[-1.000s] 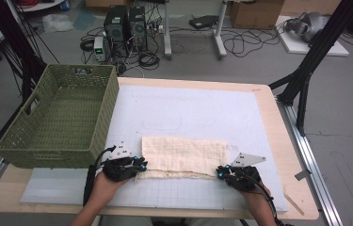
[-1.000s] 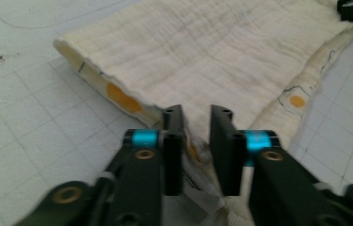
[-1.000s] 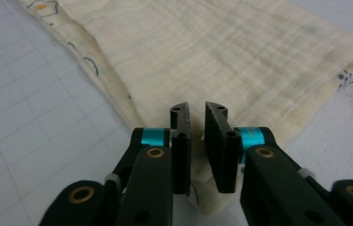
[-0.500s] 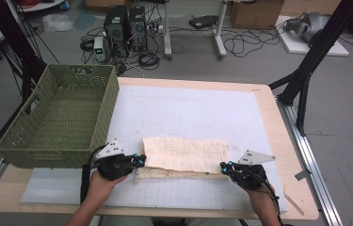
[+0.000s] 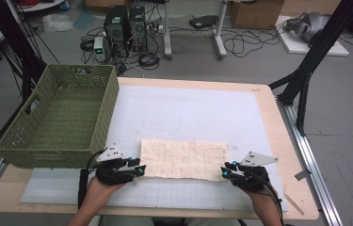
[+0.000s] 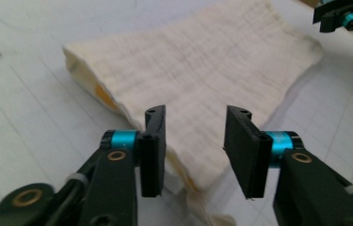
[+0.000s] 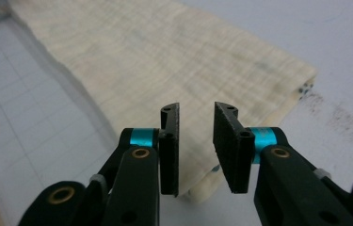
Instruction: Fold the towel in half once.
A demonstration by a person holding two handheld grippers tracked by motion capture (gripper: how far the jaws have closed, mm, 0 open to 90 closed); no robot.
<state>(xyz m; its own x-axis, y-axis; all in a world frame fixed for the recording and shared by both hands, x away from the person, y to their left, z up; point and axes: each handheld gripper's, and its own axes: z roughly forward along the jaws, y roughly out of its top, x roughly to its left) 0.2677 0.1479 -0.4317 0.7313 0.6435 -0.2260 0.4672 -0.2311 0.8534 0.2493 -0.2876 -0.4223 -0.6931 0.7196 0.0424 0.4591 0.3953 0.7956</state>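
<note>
A cream cloth [image 5: 183,159], folded into a long rectangle, lies flat on the white gridded mat [image 5: 188,113] near the table's front. My left gripper [image 5: 141,170] rests at the cloth's near left corner and is open. In the left gripper view its jaws [image 6: 195,117] stand wide apart over the cloth's [image 6: 212,61] folded corner, with the layers' edges showing below. My right gripper [image 5: 223,172] sits at the near right corner, also open. Its jaws [image 7: 196,110] straddle the cloth's [image 7: 155,56] corner without pinching it.
A green woven basket [image 5: 52,157] stands at the left, half off the mat, close to my left hand. The wooden table edge [image 5: 268,108] runs along the right. Cables, computer cases and black frame legs are on the floor beyond the table.
The loose strip along the cloth's near edge is gone and the edge now lies even. Both hands have shifted slightly along the front edge.
</note>
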